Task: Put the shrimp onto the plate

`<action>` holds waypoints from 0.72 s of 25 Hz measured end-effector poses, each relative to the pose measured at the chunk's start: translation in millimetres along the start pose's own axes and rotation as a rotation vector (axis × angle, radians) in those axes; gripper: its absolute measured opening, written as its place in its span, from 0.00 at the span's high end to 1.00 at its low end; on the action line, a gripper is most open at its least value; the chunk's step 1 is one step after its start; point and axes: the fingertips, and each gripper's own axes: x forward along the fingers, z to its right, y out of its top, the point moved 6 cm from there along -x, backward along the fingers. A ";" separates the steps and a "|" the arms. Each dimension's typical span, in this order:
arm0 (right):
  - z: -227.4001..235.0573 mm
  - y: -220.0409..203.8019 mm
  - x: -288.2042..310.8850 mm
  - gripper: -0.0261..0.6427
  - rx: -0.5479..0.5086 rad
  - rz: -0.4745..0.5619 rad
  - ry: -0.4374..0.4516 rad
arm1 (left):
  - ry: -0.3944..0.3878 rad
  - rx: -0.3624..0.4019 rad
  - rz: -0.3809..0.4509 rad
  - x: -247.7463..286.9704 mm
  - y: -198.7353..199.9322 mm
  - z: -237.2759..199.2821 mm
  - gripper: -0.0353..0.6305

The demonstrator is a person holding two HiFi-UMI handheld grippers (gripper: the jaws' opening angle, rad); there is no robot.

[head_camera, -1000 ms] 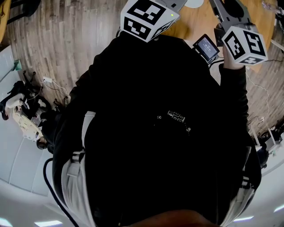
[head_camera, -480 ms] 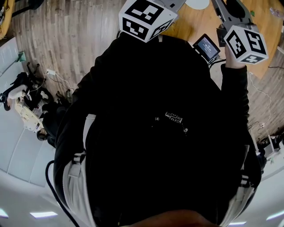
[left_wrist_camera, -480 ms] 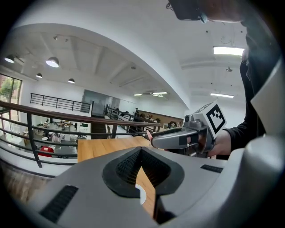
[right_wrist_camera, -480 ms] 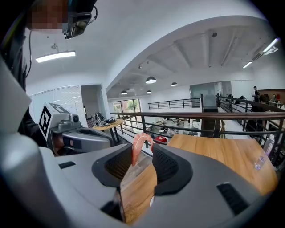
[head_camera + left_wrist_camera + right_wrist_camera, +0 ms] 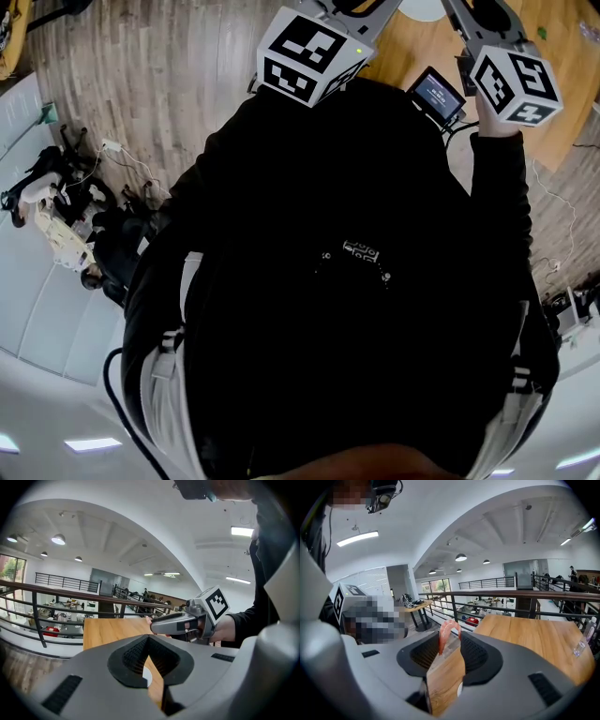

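A pink, curved shrimp (image 5: 449, 633) is pinched at the tips of my right gripper (image 5: 450, 638), which is shut on it and held up in the air over the near edge of the wooden table (image 5: 534, 639). My left gripper (image 5: 148, 640) has its jaws meeting at the tips with nothing between them. Through the gap below them shows a sliver of a white plate (image 5: 146, 677) on the table. From the left gripper view, the right gripper's body (image 5: 187, 620) is level and close by. In the head view only the two marker cubes (image 5: 314, 52) (image 5: 516, 84) show; a black-clothed body hides the jaws.
A small screen device (image 5: 436, 94) sits at the table edge between the two grippers. A clear bottle (image 5: 582, 644) stands on the far right of the table. A metal railing (image 5: 511, 596) runs behind it. Cables and a white machine (image 5: 56, 234) lie on the floor at left.
Both marker cubes have drifted only slightly in the head view. The right gripper's hold looks unchanged.
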 end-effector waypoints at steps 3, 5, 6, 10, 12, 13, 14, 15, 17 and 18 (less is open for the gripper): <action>2.0 -2.2 6.2 0.73 -0.004 -0.020 0.004 | 0.024 -0.013 -0.009 -6.7 -1.8 -5.5 0.94; 5.6 -6.9 6.8 0.73 -0.007 -0.031 0.005 | 0.036 -0.019 -0.010 -7.9 -4.3 -4.4 0.94; 8.2 -10.2 7.2 0.73 -0.008 -0.036 0.006 | 0.042 -0.021 -0.008 -7.5 -6.1 -3.6 0.94; 15.2 -19.2 12.5 0.73 -0.021 -0.058 0.012 | 0.068 -0.017 -0.008 -10.8 -11.0 -3.7 0.94; 17.2 -21.7 13.7 0.73 -0.020 -0.074 0.015 | 0.085 -0.019 -0.007 -17.8 -9.0 -2.8 0.94; 19.3 -23.6 14.3 0.73 -0.021 -0.084 0.016 | 0.095 -0.024 -0.005 -20.8 -8.4 -2.6 0.94; 22.5 -26.6 15.4 0.73 -0.024 -0.096 0.015 | 0.107 -0.033 -0.002 -22.8 -8.9 -2.9 0.94; 26.2 -30.4 17.0 0.73 -0.028 -0.107 0.016 | 0.120 -0.044 0.003 -24.1 -10.5 -3.7 0.94; 30.6 -38.2 21.5 0.73 -0.034 -0.122 0.018 | 0.149 -0.063 0.017 -28.2 -15.6 -5.6 0.94; 30.5 -41.7 23.2 0.73 -0.034 -0.127 0.020 | 0.162 -0.070 0.020 -32.0 -18.1 -6.1 0.94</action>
